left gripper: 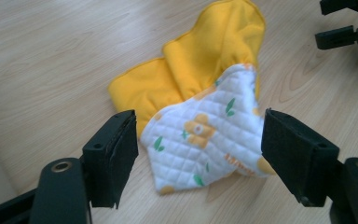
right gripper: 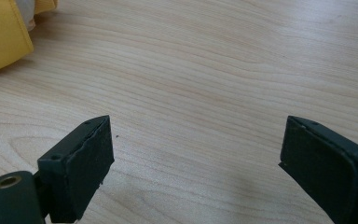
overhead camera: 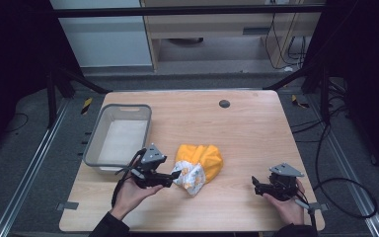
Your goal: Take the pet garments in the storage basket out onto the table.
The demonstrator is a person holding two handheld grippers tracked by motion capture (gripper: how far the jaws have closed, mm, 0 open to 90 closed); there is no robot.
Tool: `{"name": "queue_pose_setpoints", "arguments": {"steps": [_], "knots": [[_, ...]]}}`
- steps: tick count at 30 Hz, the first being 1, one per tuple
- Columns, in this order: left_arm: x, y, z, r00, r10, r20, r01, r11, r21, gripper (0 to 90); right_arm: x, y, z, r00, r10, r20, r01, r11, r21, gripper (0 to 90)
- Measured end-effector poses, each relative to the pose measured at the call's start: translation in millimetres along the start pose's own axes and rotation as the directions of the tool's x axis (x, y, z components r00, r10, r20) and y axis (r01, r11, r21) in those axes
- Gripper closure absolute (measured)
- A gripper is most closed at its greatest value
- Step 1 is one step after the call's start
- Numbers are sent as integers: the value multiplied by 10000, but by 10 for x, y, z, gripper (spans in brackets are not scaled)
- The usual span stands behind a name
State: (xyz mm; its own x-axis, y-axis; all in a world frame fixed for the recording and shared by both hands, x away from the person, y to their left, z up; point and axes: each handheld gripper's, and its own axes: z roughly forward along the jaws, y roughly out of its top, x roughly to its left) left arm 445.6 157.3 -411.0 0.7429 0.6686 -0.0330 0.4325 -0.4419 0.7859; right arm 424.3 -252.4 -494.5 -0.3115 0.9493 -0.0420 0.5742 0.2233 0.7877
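A crumpled yellow cloth with a white quilted flower-printed lining (left gripper: 200,126) is seen on the light wooden table (overhead camera: 246,133), its white corner lying between the spread jaws of the left gripper (left gripper: 198,144), just ahead of the pads and not pinched. The jaws of the right gripper (right gripper: 196,158) are spread over bare wood, the cloth well off to their left. A grey plastic bin (overhead camera: 118,138) is set beyond the left gripper
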Motion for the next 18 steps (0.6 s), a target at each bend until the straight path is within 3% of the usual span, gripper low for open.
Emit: {"name": "queue_pose_setpoints", "arguments": {"steps": [6,10,18], "knots": [[109,-201,-170,9979,-321,-560,307,9992,-263,251,19,0,-6,10000,-33,-26,33,10000,-5,92],[166,-297,-266,9958,-691,-602,663,9967,-477,244,17,1,-3,10000,-43,-36,43,10000,-28,91],[288,-645,-456,9844,-1146,-1334,1045,9913,-804,226,17,1,-3,9999,-110,-33,109,9999,-44,87]]}}
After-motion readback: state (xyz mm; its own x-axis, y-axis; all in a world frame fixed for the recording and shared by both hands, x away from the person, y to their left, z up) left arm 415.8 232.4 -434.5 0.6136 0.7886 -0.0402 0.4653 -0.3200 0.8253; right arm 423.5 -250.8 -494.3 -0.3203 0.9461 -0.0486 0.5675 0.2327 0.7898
